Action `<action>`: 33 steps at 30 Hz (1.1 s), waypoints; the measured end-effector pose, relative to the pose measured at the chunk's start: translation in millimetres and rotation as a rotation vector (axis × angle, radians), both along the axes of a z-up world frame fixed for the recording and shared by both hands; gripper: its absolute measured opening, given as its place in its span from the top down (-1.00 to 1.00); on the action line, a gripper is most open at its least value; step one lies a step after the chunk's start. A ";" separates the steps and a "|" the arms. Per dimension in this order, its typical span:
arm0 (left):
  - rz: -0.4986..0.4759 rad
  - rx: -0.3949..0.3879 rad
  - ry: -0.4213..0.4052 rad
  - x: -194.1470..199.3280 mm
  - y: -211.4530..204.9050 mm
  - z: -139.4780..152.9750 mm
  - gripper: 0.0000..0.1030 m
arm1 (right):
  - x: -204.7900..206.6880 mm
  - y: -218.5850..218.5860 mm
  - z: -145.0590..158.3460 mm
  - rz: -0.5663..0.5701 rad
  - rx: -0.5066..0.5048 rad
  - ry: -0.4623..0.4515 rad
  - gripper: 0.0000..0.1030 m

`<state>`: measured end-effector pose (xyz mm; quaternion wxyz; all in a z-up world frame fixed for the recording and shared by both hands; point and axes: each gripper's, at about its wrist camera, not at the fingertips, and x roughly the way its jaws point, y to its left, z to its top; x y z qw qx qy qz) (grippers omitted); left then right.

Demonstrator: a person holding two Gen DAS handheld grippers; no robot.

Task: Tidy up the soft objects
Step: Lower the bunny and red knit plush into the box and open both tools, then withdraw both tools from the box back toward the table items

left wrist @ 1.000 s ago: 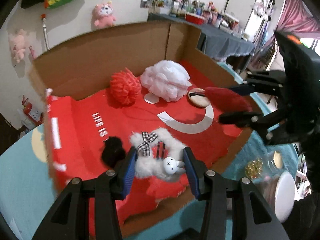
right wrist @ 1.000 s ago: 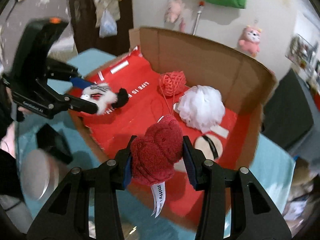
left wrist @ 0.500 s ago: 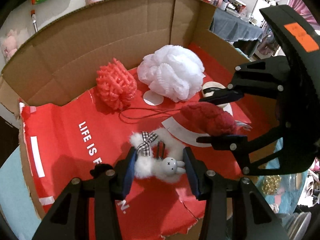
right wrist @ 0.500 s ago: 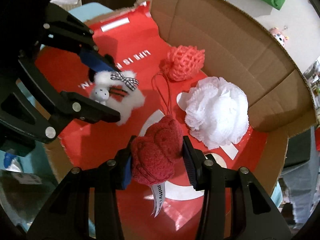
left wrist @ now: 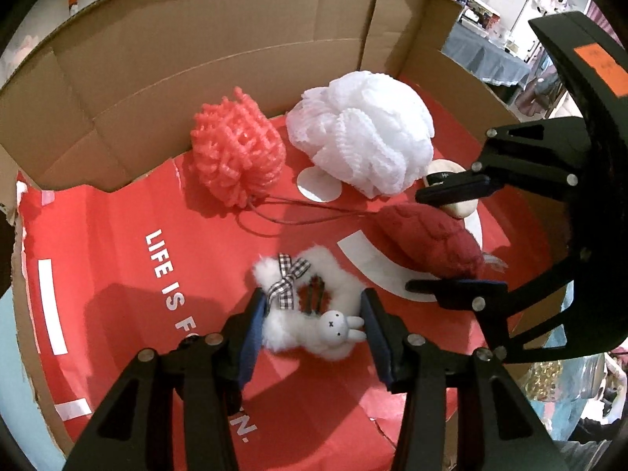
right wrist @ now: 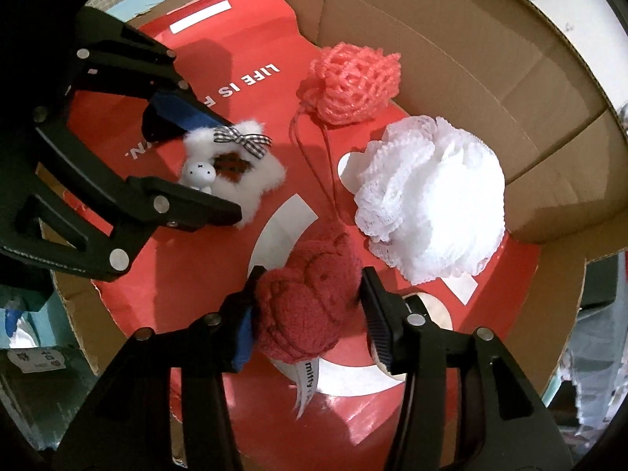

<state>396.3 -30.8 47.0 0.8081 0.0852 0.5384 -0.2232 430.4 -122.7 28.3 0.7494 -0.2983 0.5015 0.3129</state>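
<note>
A white fluffy bunny toy with a checked bow lies low over the red floor of the cardboard box, and my left gripper is shut on it. From the right wrist view that toy sits between the left gripper's black fingers. A dark red knitted plush with a white label sits between the fingers of my right gripper. Its jaws are opening. In the left wrist view the right gripper's upper finger stands apart from the plush.
A coral mesh sponge with a long cord and a white bath pouf lie against the back wall. A round beige pad lies under the right gripper's finger. Tall cardboard walls close the far sides. A teal table surrounds the box.
Both grippers have come down into the box with their toys and now hang close over the red floor. The right gripper's jaws have widened around the red plush.
</note>
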 end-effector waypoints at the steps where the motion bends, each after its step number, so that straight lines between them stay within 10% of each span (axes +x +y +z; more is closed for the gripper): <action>1: 0.002 -0.003 -0.001 0.2 0.6 0.0 0.01 | 2.0 -0.8 0.3 -0.003 0.003 0.003 -0.06; 14: 0.081 -0.122 -0.060 -25.2 23.8 39.1 -0.46 | -19.3 -15.4 32.4 -0.051 0.061 -0.059 -0.22; 33: 0.239 -0.291 -0.523 -204.6 53.9 159.4 -0.99 | -187.3 -59.4 165.1 -0.282 0.376 -0.444 -0.72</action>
